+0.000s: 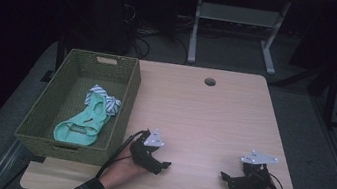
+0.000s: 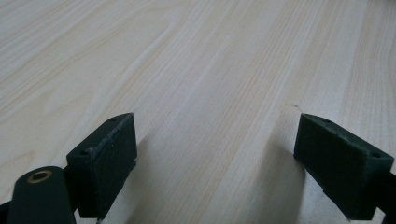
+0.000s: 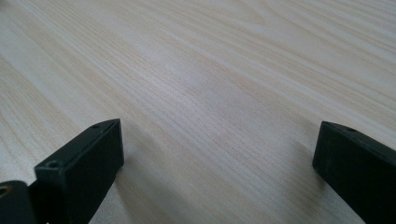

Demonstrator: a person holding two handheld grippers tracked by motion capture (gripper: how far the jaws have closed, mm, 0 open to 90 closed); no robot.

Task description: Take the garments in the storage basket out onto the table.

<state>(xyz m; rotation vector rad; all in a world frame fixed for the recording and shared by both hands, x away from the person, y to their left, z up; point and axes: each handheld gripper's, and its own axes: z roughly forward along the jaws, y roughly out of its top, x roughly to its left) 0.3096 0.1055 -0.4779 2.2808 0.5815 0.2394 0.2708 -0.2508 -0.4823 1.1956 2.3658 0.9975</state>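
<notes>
A light wooden table (image 1: 204, 115) carries a green woven basket (image 1: 125, 98) at its left edge. Inside the basket lies a mint-green garment with a striped piece (image 1: 86, 117). My left gripper (image 1: 164, 166) rests near the table's front edge, just right of the basket, pointing right, jaws wide open with nothing between them. My right gripper (image 1: 225, 178) rests at the front right, pointing left toward the other, also open and empty. In the left gripper view the gripper (image 2: 215, 158) has bare wood between its pads, and in the right gripper view the gripper (image 3: 217, 163) likewise.
A round cable hole (image 1: 210, 82) sits near the table's far edge. Beyond the table stand a white desk frame (image 1: 232, 28) and dark cables on the floor. The basket's tall right wall stands close beside my left hand.
</notes>
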